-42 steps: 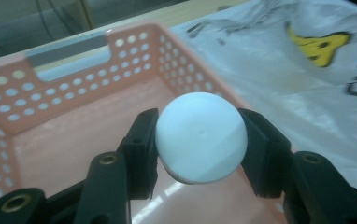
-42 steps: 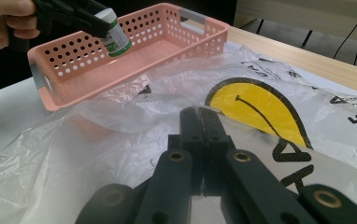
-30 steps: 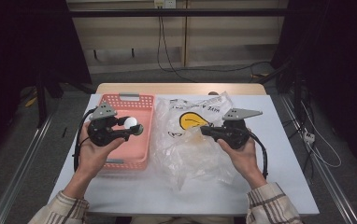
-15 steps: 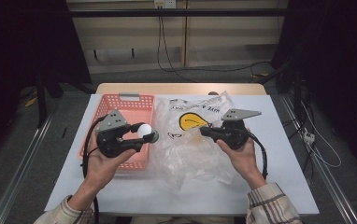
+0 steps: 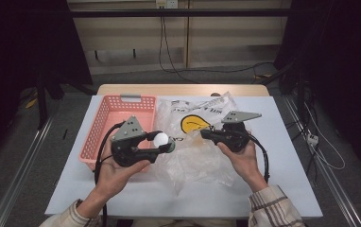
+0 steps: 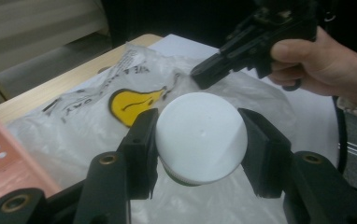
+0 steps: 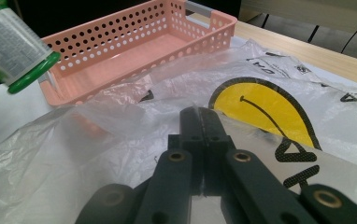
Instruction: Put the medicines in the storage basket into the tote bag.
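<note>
Although its white cap faces the camera in the left gripper view, the bottle (image 6: 200,137) shows little of its body there; the right gripper view gives a cut-off stretch of a printed label and a green rim at the picture's corner, print unreadable. Long axis lies roughly level, cap end pointing away from the pink basket (image 5: 104,124) toward the plastic bag (image 5: 195,156). The bottle sits just past the basket's right wall, above the bag's near edge. The left gripper (image 5: 162,142) clamps it, one jaw on each side of the cap; the contact faces are hidden behind the cap.

The right gripper (image 5: 206,135) is farther from the basket, over the bag by the yellow smiley print (image 5: 193,124). Its jaws are pressed together, pinching a fold of the clear film; how much film is caught cannot be made out. The bag's mouth is hard to trace in the crumpled plastic. The basket's interior is bare in the right gripper view.
</note>
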